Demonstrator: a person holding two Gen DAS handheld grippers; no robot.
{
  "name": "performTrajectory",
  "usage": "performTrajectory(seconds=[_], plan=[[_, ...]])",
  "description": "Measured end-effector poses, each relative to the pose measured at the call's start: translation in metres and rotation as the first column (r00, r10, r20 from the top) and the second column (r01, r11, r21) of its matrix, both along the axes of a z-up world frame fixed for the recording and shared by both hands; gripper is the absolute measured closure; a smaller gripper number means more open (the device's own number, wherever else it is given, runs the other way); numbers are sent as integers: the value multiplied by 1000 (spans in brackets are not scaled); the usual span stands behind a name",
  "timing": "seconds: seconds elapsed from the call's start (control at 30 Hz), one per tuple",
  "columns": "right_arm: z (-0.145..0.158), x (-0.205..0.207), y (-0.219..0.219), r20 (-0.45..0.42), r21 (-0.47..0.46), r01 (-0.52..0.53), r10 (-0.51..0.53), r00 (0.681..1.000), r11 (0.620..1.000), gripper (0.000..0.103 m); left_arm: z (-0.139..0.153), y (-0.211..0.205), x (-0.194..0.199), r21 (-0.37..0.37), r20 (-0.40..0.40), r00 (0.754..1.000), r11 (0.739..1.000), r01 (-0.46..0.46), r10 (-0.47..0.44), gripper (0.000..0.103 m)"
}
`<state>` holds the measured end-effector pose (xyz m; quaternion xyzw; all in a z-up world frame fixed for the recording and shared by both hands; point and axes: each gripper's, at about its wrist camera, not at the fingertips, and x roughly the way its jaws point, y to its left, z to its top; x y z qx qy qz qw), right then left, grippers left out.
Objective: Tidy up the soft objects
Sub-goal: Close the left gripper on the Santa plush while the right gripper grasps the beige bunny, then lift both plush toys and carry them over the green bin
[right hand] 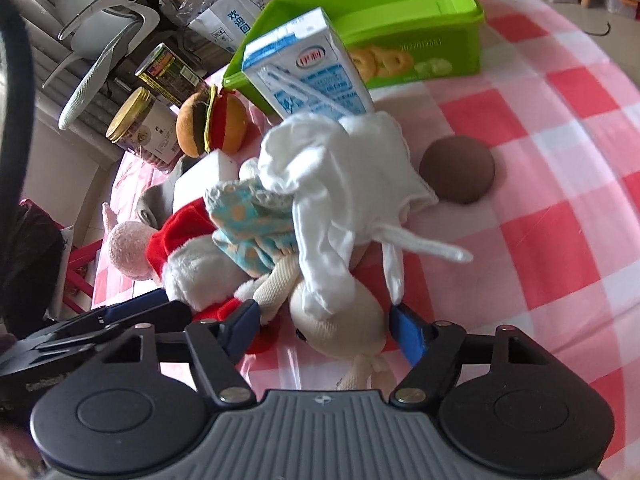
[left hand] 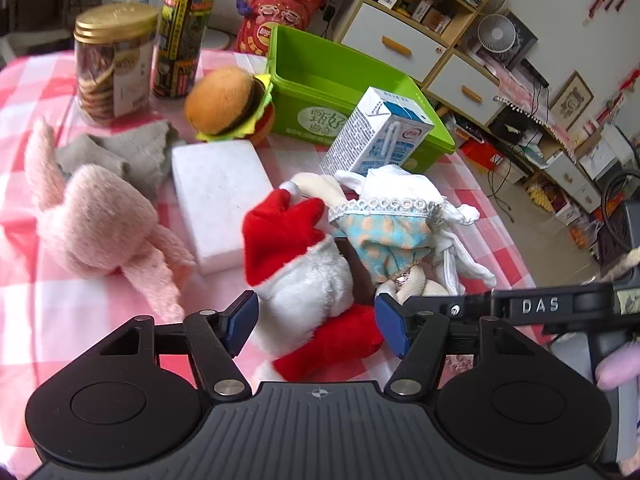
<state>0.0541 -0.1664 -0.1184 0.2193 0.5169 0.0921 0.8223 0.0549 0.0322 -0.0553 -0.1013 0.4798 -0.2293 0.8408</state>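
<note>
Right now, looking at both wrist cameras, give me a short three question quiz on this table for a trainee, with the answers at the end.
1. True or false: the green bin already holds a plush toy.
2. Multiple choice: what lies between the open fingers of the left gripper? A) the burger plush B) the white plush in red Santa clothes C) the milk carton
3. Fill in: the right gripper is open around the head of the cream ____ doll.

Key: 1 false, what shows of the bin's inside is bare. 2 B. 3 rabbit.
</note>
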Motion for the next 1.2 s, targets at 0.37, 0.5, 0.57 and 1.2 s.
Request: performTrajectory(seconds=[0.37,0.5,0.57,1.2], plan=[[-10,-2,5,-19,-30,-17,17,1000,999,80,-8,-2,6,38,14,998,998,-58,57,44],[-10,-2,5,-13,-23,-24,23,1000,999,83,-11,-3,7,37,14,998,997,-61,61,43],[-8,-3,7,-8,-21,-30,30,1000,999,84,-13,-3,7,37,21,998,998,-60,60,44],[23,-22,5,81,79,-78,72,994,994,85,23,18,-4,8,69,993,995,-96,95,57]])
